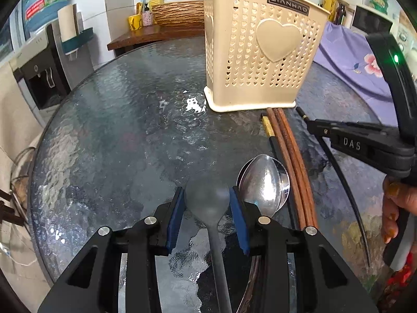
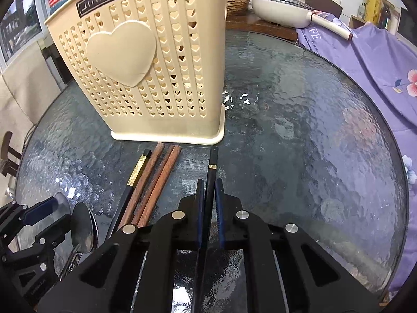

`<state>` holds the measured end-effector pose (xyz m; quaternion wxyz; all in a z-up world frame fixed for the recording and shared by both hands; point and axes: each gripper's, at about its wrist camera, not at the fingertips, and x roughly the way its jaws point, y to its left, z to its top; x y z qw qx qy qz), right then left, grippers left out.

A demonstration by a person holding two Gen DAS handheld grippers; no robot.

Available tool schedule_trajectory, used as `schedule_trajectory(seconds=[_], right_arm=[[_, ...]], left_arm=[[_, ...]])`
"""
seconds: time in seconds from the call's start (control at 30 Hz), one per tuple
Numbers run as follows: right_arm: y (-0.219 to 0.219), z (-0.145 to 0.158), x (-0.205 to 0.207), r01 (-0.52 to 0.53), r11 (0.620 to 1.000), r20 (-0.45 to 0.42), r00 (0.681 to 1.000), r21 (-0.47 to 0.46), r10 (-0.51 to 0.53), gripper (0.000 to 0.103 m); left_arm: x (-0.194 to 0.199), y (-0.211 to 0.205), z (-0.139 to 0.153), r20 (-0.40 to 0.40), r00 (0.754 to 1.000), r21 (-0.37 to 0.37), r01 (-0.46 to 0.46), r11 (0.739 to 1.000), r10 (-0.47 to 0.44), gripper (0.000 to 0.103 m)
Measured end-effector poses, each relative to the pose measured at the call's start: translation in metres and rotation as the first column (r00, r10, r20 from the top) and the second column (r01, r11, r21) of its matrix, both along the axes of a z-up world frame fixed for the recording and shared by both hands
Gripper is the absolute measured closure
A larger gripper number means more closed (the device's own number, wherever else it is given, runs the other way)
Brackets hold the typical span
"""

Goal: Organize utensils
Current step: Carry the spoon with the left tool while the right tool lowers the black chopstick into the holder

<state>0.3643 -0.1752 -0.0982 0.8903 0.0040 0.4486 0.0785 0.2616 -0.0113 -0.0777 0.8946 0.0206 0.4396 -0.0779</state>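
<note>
One glass desk (image 1: 117,130) carries one cream utensil holder (image 1: 260,60). Before it lie three brown chopsticks (image 2: 153,182), two black chopsticks (image 2: 134,177), two steel spoons (image 1: 263,182). Left claw (image 1: 207,203) grips one grey spoon (image 1: 207,195); right claw (image 2: 208,195) pinches a black chopstick (image 2: 212,161).

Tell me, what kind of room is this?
Probably a home kitchen or dining corner. A white pan with a lid sits on the wooden counter, a water dispenser stands by the wall, and a cream utensil holder waits on the round glass table.
</note>
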Motion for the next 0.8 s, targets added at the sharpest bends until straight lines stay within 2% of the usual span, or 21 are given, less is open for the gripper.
schedule_trajectory(seconds=[0.1,0.3,0.6,0.8], right_arm=[[-0.003,-0.001,-0.005,-0.003,1.0,0.008,1.0,0.025,0.003,0.094],[-0.007,0.008,-0.025,-0.005,0.998,0.068,0.998,0.062,0.001,0.095],[-0.009,0.062,-0.074,-0.051,0.996,0.255,0.966,0.075,0.03,0.095],[-0.019,0.094,-0.1,-0.077,0.993,0.328,0.944,0.092,0.043,0.095]], left_arm=[[-0.002,0.007,0.005,0.016,1.0,-0.03,-0.002,1.0,0.002,0.068],[-0.012,0.014,0.028,0.099,0.995,-0.053,0.02,0.998,-0.015,0.068],[-0.031,0.013,0.07,0.231,0.972,-0.061,0.057,0.997,-0.041,0.068],[-0.043,0.014,0.093,0.294,0.955,-0.058,0.065,0.996,-0.045,0.068]])
